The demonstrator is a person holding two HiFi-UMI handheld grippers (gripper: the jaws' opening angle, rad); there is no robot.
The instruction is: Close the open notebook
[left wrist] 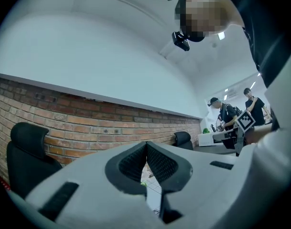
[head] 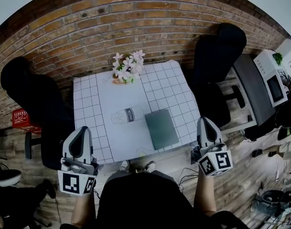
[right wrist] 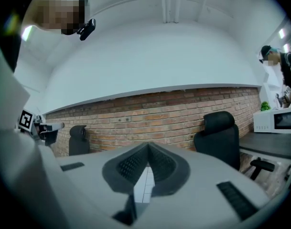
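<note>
The notebook (head: 161, 129) lies flat on the white checked table (head: 88, 99) near its front right corner, dark green cover up, with no pages showing. My left gripper (head: 80, 132) hangs off the table's front left corner, shut and empty, its jaws touching at the tips (left wrist: 146, 147). My right gripper (head: 205, 123) is just past the table's front right edge, to the right of the notebook and apart from it. It is also shut with nothing between its jaws (right wrist: 147, 149). Both point level towards the brick wall.
A milk bottle (head: 128, 115) lies on its side at the table's middle, left of the notebook. A pot of white and pink flowers (head: 127, 68) stands at the far edge. Black office chairs (head: 37, 104) (head: 217, 56) flank the table. A microwave (head: 272, 82) sits on a desk at right.
</note>
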